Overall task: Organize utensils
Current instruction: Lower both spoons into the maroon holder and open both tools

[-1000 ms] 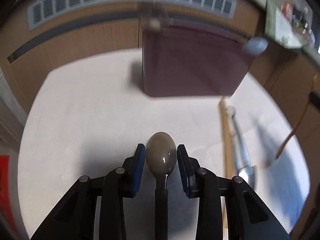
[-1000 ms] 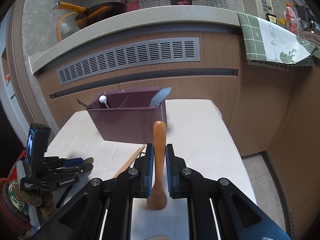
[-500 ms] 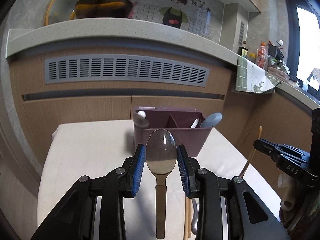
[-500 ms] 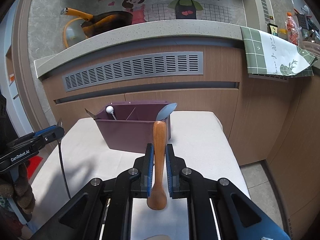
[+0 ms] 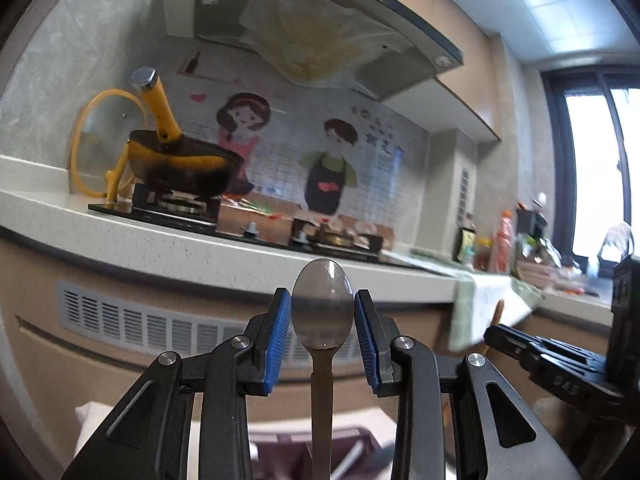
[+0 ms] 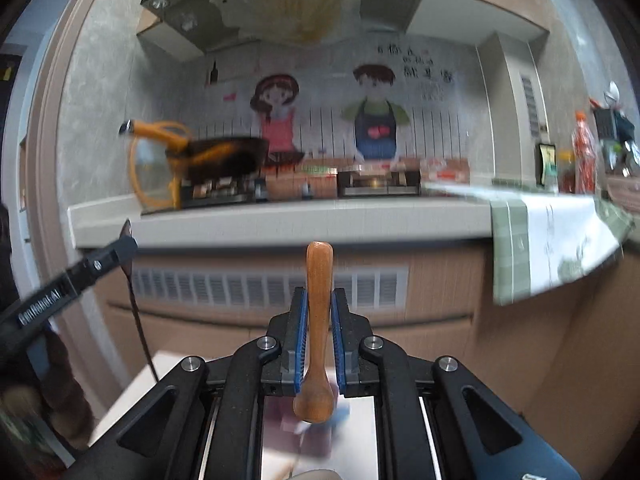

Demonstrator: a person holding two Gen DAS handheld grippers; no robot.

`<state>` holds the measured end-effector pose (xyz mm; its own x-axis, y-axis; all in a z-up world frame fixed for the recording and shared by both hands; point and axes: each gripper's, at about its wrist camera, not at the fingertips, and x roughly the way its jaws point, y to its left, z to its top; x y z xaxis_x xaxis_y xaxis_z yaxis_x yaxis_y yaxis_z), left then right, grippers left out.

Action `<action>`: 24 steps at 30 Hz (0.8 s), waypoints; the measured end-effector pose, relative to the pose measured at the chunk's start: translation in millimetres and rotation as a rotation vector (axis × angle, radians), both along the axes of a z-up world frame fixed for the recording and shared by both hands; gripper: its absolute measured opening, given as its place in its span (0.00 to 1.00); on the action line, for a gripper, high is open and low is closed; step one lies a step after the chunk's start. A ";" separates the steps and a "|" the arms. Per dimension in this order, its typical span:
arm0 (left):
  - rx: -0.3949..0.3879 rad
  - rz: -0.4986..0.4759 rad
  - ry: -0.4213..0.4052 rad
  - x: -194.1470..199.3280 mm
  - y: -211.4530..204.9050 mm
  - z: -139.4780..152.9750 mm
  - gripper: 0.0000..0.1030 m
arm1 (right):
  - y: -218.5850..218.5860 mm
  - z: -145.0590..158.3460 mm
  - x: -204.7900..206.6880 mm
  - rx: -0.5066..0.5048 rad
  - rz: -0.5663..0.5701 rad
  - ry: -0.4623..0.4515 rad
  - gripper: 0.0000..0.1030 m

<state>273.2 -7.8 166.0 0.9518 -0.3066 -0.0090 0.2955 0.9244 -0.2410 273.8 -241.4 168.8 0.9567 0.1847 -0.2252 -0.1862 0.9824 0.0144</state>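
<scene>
Room, left wrist view: kitchen w/ pale speckled counter (image 5: pixel 224 248), grey vent grille (image 5: pixel 132 326) in the wood front below, dark pan (image 5: pixel 184 164) w/ yellow handle on the hob, cartoon wall sticker (image 5: pixel 288 148) behind, range hood (image 5: pixel 312 36) overhead, bright window (image 5: pixel 600 168) at right.
Surface, left view: only a strip of white-covered table (image 5: pixel 92 412) at the bottom edge, w/ the maroon utensil caddy (image 5: pixel 280 456) low in frame, partly hidden by the fingers.
Left gripper (image 5: pixel 322 332): jaws part-closed, blue pads either side of the metal spoon (image 5: pixel 322 312); bowl sits between the pads, handle hangs down toward the caddy. Looks pinched at the bowl edges.
Also in left view: other gripper at right edge w/ a thin wooden tip showing beside it.
Room, right wrist view: same counter, grille & hob, blurred; green-white cloth (image 6: pixel 552 240) draped over the counter edge at right.
Right gripper (image 6: pixel 319 332): pads pressed tight on the wooden spoon (image 6: pixel 318 320), handle end up, bowl end down by the gripper body.
Surface, right view: white table corner at lower left; caddy only a maroon blur under the jaws.
Also in right view: left gripper at left edge, dark spoon handle dangling below it.
Progress (judgement): both spoons are off the table & held high, above the caddy; neither is in a compartment yet. Dropping each in is what's left. What already sits in the caddy can't be made out.
</scene>
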 end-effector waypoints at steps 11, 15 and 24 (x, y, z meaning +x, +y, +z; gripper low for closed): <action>-0.005 0.035 0.187 83.8 -0.9 -80.4 0.33 | 4.4 -66.9 92.0 0.056 0.001 0.191 0.11; -0.007 0.013 0.243 91.4 -2.9 -103.4 0.34 | 4.8 -96.7 110.0 0.059 -0.002 0.261 0.11; -0.110 0.018 0.290 66.2 22.0 -96.7 0.52 | -2.6 -102.9 88.4 0.040 0.008 0.306 0.20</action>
<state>339.4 14.2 69.3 0.9199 -0.3037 -0.2482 0.1836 0.8926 -0.4119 362.1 -244.0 65.9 0.8439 0.2062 -0.4953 -0.1747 0.9785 0.1097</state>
